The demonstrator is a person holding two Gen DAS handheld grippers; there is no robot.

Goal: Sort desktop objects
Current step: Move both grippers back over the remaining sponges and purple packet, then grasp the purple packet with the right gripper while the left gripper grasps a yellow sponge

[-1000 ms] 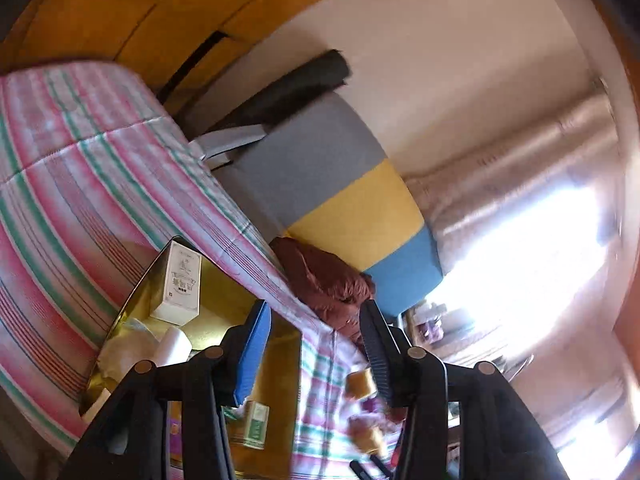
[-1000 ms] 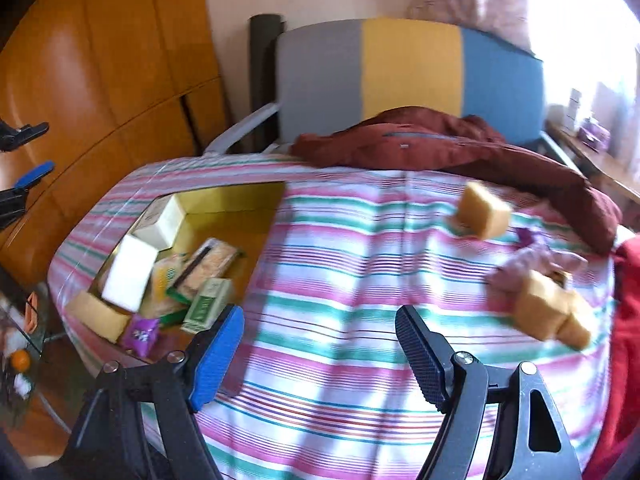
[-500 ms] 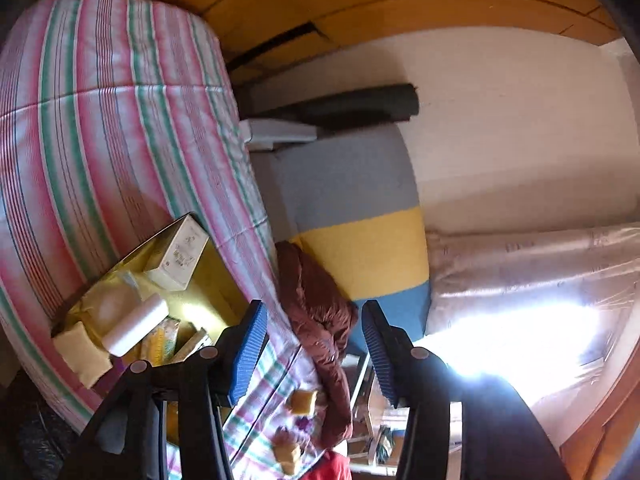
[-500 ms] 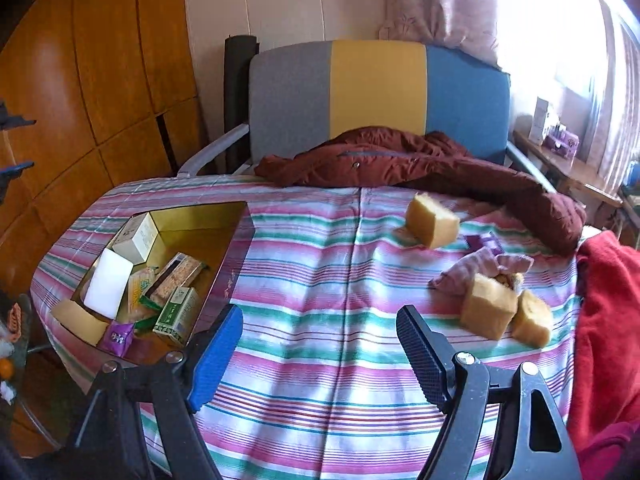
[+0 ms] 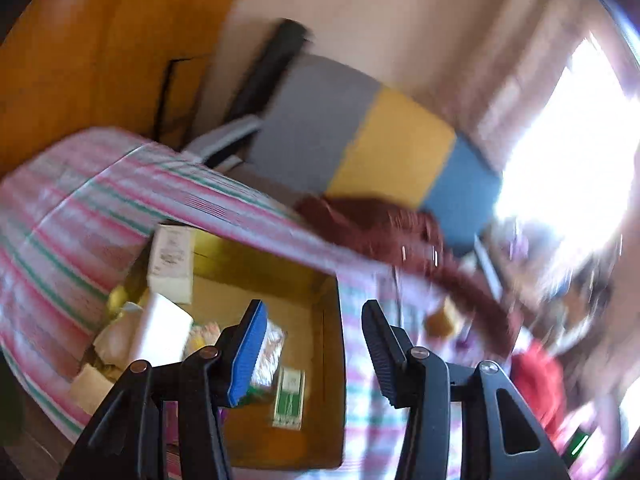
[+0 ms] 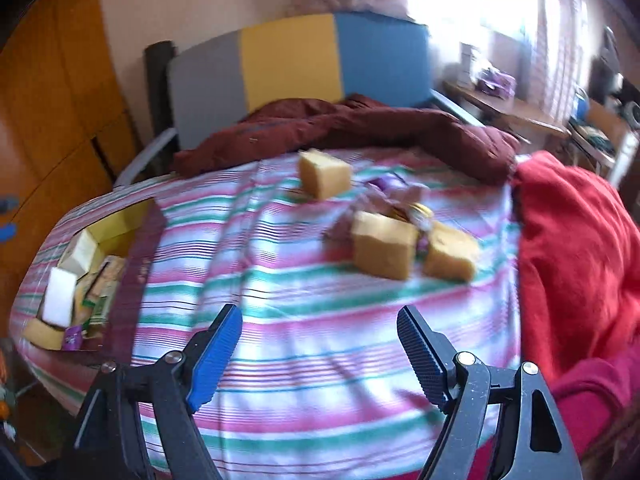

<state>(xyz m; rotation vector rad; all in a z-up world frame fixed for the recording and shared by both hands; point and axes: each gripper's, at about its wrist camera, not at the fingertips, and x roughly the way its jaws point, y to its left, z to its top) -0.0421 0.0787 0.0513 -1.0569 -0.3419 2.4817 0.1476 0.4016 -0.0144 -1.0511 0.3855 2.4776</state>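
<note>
A yellow open box (image 5: 256, 268) sits on the striped table; in it lie a white carton (image 5: 170, 258), a green-and-white packet (image 5: 289, 398) and several other small items. My left gripper (image 5: 312, 354) is open and empty, above the box's near right corner. In the right wrist view the box (image 6: 116, 222) is at the far left. Three yellow sponge blocks (image 6: 382, 250) lie with a crumpled purple cloth (image 6: 394, 200) on the table's right half. My right gripper (image 6: 320, 356) is open and empty, above the table's front middle.
A dark red jacket (image 6: 344, 128) lies along the table's far edge, before a grey, yellow and blue chair (image 6: 292, 64). Red cloth (image 6: 576, 240) covers the right side. A wooden wall (image 6: 44, 92) stands at left. The striped tablecloth (image 6: 300, 308) covers the table.
The left gripper has swung round and come down over the box, its view blurred. The right gripper has turned right toward the sponges. Both stay open.
</note>
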